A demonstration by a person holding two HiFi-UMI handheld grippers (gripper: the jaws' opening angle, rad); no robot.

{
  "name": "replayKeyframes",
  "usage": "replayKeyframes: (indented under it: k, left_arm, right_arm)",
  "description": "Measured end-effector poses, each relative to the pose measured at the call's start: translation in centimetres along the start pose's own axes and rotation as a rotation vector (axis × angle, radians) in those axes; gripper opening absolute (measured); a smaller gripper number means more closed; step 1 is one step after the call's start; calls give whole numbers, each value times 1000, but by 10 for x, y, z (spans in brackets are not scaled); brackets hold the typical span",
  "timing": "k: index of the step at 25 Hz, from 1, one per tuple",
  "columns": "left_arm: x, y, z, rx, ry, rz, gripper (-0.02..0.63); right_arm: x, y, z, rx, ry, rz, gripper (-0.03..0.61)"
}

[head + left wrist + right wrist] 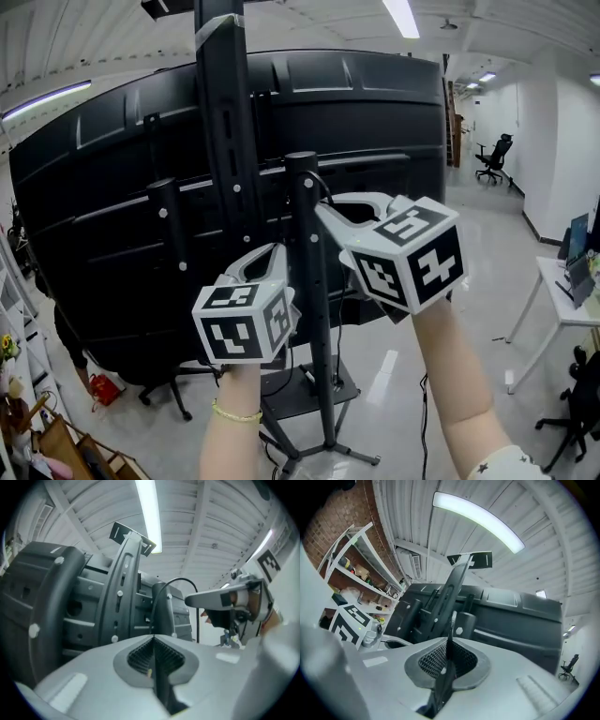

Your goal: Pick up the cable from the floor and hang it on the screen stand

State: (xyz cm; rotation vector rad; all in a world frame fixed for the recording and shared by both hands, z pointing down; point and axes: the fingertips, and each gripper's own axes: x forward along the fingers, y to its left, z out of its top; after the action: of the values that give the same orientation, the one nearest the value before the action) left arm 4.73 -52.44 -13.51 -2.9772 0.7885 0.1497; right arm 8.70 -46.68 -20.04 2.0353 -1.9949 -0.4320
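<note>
The black cable (322, 187) loops over the top of the screen stand's right post (307, 272), and a length of it hangs down the post toward the base. My right gripper (328, 212) is at the post top, shut on the cable; a thin strip of cable (451, 623) sticks up from between its jaws. In the left gripper view the cable (183, 580) arches from the post (163, 609) toward the right gripper (191, 601). My left gripper (275, 255) sits lower, just left of the post, jaws shut with nothing visible between them (153, 641).
The large black screen back (375, 122) fills the view behind the central column (225, 122) and a shorter left post (169, 234). The stand's base plate (300, 389) lies on the shiny floor. Shelves stand at left (356, 569), and a white desk (562, 300) at right.
</note>
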Motion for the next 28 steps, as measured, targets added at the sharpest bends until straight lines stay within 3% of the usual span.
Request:
replayKeyframes:
  k: [5, 9, 13, 20, 23, 28]
  left_arm:
    - [30, 2, 42, 55, -32, 22, 8]
    - [45, 11, 57, 54, -43, 43, 8]
    - [52, 14, 52, 63, -28, 47, 8]
    - [48, 8, 28, 60, -9, 28, 8]
    - [45, 4, 15, 61, 0, 21, 8]
    - [31, 0, -14, 47, -3, 22, 8]
  right_arm:
    - [20, -39, 42, -59, 2, -61, 8]
    - [41, -65, 46, -26, 48, -82, 8]
    - [52, -85, 26, -14, 121, -113, 8]
    - [54, -85, -15, 87, 183, -65, 9]
    - [53, -73, -31, 58, 189, -73, 15]
    - [38, -50, -71, 6, 136, -158, 74]
